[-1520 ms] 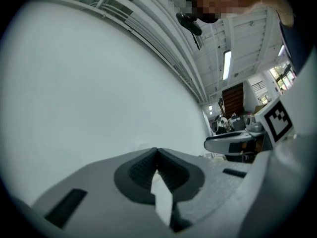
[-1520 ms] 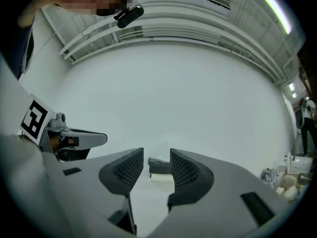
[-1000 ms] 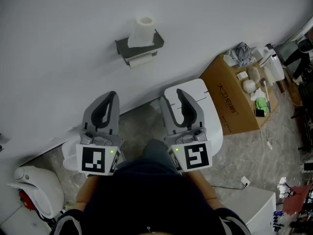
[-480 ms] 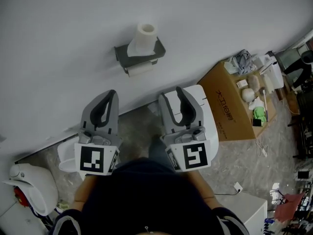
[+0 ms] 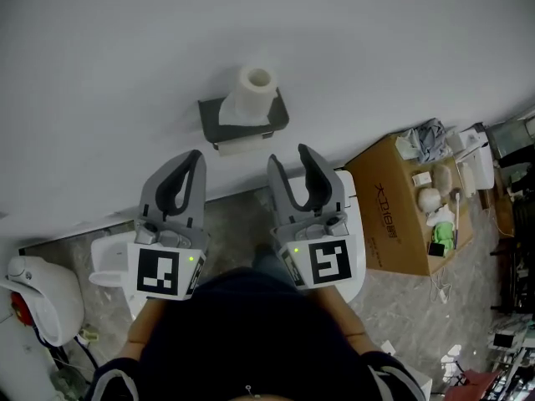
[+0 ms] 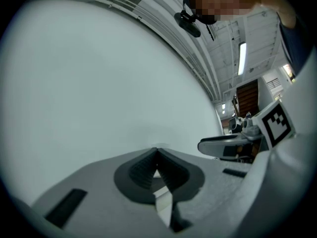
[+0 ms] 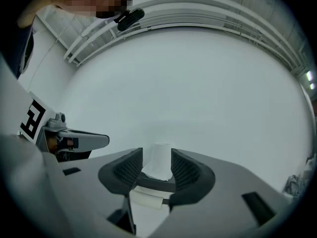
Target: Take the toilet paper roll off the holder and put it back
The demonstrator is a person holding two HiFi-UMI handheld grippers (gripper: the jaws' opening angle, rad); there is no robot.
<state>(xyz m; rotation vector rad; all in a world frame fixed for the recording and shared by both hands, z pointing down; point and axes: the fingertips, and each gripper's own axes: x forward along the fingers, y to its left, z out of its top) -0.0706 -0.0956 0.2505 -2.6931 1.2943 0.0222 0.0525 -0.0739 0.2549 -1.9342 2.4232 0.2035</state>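
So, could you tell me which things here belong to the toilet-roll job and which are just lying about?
For the job: toilet paper roll, standing on the holder; right gripper, jaws apart and empty; left gripper, jaws together.
Lying about: cardboard box of odds and ends; white rounded object on the floor.

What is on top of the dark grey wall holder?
A white toilet paper roll stands upright on the holder. White paper peeks out below; its mounting is hidden.

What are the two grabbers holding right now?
Nothing. The left gripper is shut and empty; the right gripper, jaws just opened wider, is short of the toilet paper roll.
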